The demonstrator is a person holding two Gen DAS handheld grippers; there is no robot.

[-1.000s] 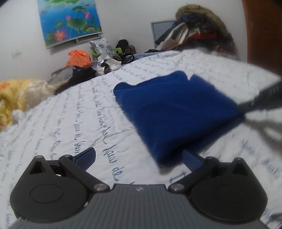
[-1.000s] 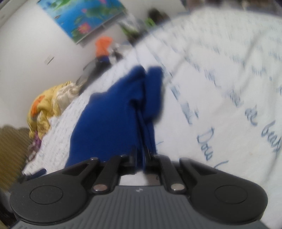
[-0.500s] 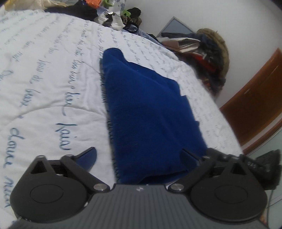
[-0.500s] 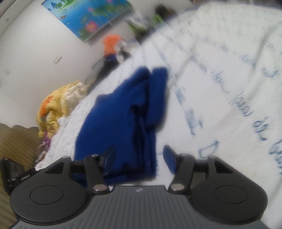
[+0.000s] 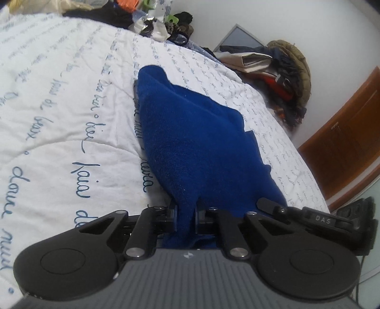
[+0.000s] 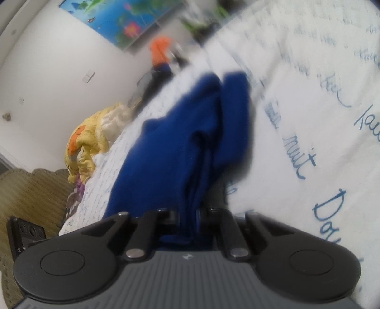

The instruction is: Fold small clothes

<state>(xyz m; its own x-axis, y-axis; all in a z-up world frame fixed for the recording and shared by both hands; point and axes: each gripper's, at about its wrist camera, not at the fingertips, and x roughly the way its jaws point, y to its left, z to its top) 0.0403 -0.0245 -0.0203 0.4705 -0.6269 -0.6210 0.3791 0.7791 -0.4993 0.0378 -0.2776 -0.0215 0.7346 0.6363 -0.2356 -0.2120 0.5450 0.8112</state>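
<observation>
A blue fleece garment (image 5: 197,142) lies folded on the white bedspread with blue script (image 5: 59,114). My left gripper (image 5: 186,217) is shut on its near edge, cloth bunched between the jaws. My right gripper (image 6: 188,219) is shut on another near edge of the same garment (image 6: 180,152), which shows folds and two lobes at its far end. The right gripper's body (image 5: 320,219) shows at the right in the left wrist view, close beside the left one. The right wrist view is blurred.
A pile of clothes and bags (image 5: 280,69) lies at the bed's far right corner, clutter (image 5: 156,21) along the far edge. A wooden door (image 5: 351,142) stands right. A yellow quilt (image 6: 92,140) lies on the bed's left, a woven mat (image 6: 30,190) below.
Both grippers went from open around the garment's near edge to shut on it. The right gripper had let go half a second ago and has gripped again.
</observation>
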